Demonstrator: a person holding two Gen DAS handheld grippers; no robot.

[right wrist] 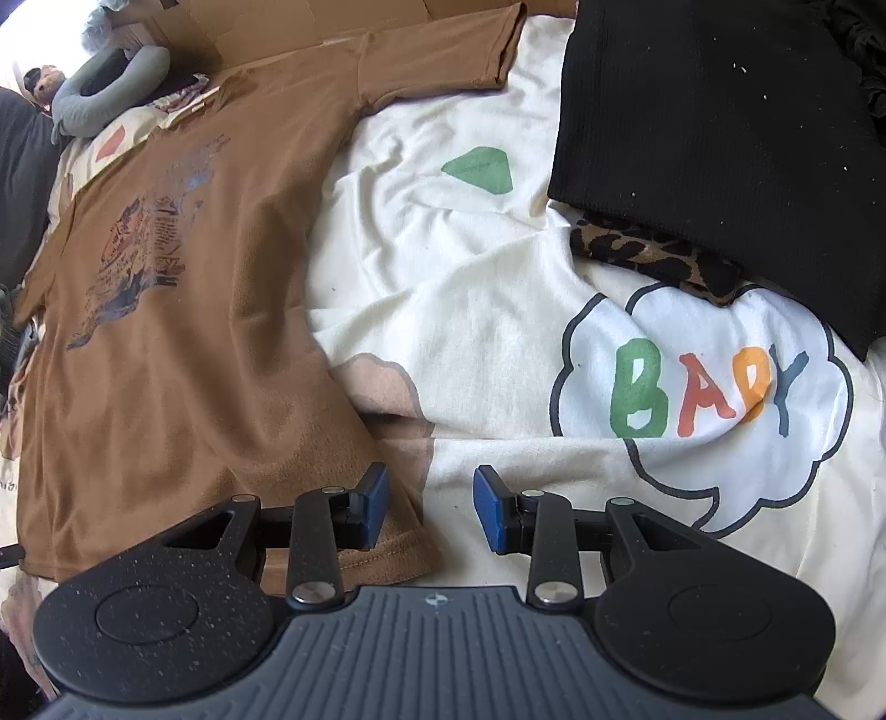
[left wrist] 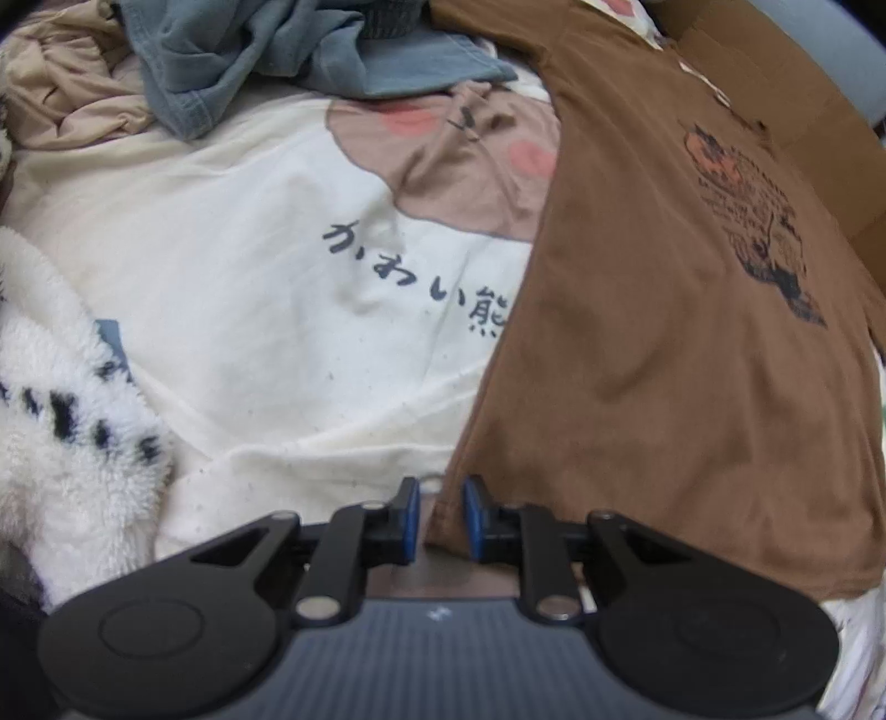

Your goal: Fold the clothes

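A brown short-sleeved T-shirt with a dark printed graphic on the chest [left wrist: 653, 343] lay spread flat, print up, over a cream bedsheet printed with bears and lettering [left wrist: 249, 288]. In the left wrist view the left gripper [left wrist: 441, 518] sat at the shirt's lower hem corner, its blue-padded fingers [left wrist: 408, 515] drawn to a narrow gap with the hem edge lying between them; whether the pads actually pinched the cloth could not be told. In the right wrist view the right gripper [right wrist: 431, 507] hovered at the opposite hem corner of the same shirt [right wrist: 183, 354], its jaws standing moderately wide and holding nothing; the left-hand pad was over the brown fabric and the other over bare sheet [right wrist: 454, 266].

Other laundry crowded the edges. Above the left gripper a crumpled grey-blue garment [left wrist: 238, 61] and a beige crumpled garment [left wrist: 61, 83] were heaped at the top of the sheet, and a white fluffy fleece with black flecks [left wrist: 66, 421] lay along the left side, clear of the shirt. On the right side a black ribbed knit garment [right wrist: 714, 144] rested on a leopard-print cloth [right wrist: 659, 255], well apart from the shirt. Flattened brown cardboard [right wrist: 266, 27] lay beyond the shirt's collar end, beside a grey curved neck pillow [right wrist: 105, 94].
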